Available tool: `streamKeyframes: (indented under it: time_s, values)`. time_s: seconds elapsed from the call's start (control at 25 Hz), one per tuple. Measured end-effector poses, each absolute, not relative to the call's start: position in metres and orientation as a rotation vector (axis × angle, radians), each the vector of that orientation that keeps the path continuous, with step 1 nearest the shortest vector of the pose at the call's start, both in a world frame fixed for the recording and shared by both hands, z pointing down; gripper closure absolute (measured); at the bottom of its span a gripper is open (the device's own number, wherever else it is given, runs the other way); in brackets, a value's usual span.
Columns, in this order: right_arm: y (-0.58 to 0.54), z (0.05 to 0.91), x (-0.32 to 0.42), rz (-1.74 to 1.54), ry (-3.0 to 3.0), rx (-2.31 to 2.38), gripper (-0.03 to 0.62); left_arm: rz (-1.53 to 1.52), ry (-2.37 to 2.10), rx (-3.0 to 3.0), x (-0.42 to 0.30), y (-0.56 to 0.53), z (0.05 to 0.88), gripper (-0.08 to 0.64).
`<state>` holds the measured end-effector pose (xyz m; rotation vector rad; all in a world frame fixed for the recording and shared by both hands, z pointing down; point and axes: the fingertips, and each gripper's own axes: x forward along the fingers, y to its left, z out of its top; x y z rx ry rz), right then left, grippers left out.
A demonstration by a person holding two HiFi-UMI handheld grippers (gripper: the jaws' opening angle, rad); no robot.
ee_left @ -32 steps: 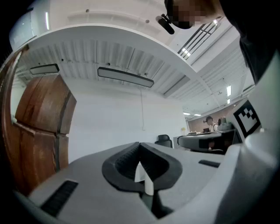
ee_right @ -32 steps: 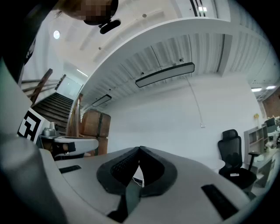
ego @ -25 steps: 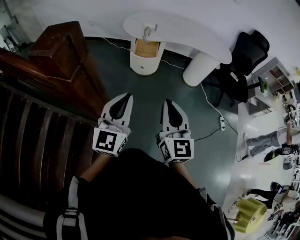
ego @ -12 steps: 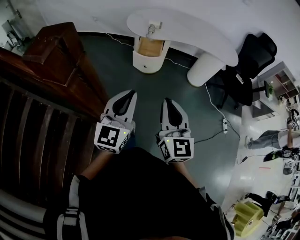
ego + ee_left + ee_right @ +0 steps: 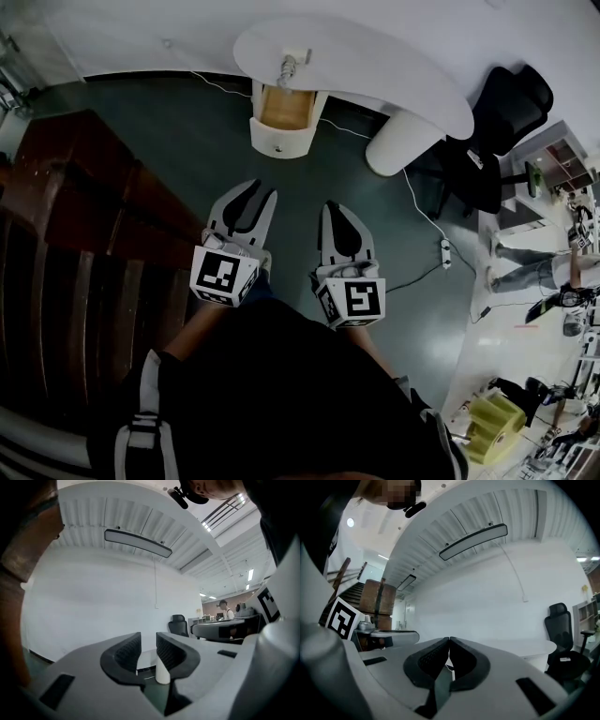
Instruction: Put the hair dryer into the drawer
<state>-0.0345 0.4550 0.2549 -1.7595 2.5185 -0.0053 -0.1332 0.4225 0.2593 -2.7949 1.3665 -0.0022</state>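
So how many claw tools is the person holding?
2, side by side before the person: the left gripper, whose empty jaws have just been opening, and the right gripper, jaws shut on nothing.

readable text: none | labels: none | numbers, signs: none legible

A dark grey-green floor (image 5: pixel 187 122) meets a plain white wall (image 5: pixel 141 28). A curved white counter (image 5: pixel 394 70) stands there, with a black swivel office chair (image 5: pixel 502 103) just beside it. Dark brown wooden stairs (image 5: pixel 66 253) rise at the left.
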Motion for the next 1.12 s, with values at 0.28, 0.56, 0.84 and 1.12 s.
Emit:
streamKeyframes:
  time_s: [0.28,0.56,0.84,1.12]
  values:
    - [0.378,0.253,-0.038,-0.040,2.519,-1.778,0.569,-0.043,1.356,-2.829,-0.132,0.339,0.262,0.439]
    - [0.309,0.263,-0.037,-0.073,2.527,-1.799,0.569,-0.097,1.296,-2.858,-0.124,0.273,0.275,0.424]
    - [0.278,0.264,-0.046,-0.082,2.516,-1.814,0.569,-0.077,1.266,-2.885,-0.126,0.245,0.279,0.423]
    - [0.263,0.263,-0.045,-0.080,2.508,-1.811,0.569,-0.066,1.274,-2.884,-0.127,0.233,0.276,0.423]
